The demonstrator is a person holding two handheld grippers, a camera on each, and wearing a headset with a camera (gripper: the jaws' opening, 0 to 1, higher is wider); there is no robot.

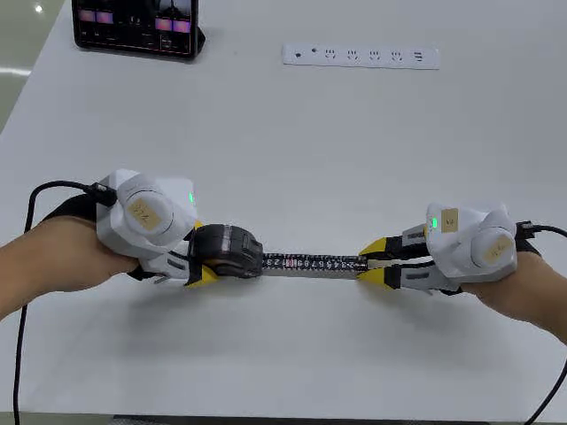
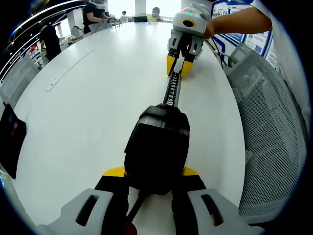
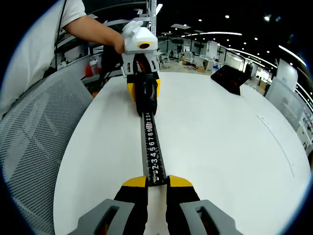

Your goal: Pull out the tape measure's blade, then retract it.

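A black tape measure case [image 1: 227, 251] lies on the white table, clamped between the yellow-tipped jaws of my left gripper [image 1: 202, 257]. In the left gripper view the case [image 2: 157, 147] sits between my left gripper [image 2: 151, 172] jaws. Its blade [image 1: 312, 262] runs right, pulled out a short way, with numbers showing [image 3: 152, 149]. My right gripper [image 1: 373, 262] is shut on the blade's end [image 3: 156, 181]. The right gripper [image 2: 178, 66] appears far off in the left gripper view, the left gripper and case [image 3: 145, 93] far off in the right gripper view.
A white power strip [image 1: 361, 56] lies at the back of the table [image 1: 292, 159]. A dark device with a lit screen [image 1: 135, 24] stands at the back left. Cables trail from both grippers. A mesh chair [image 2: 266, 127] stands beside the table.
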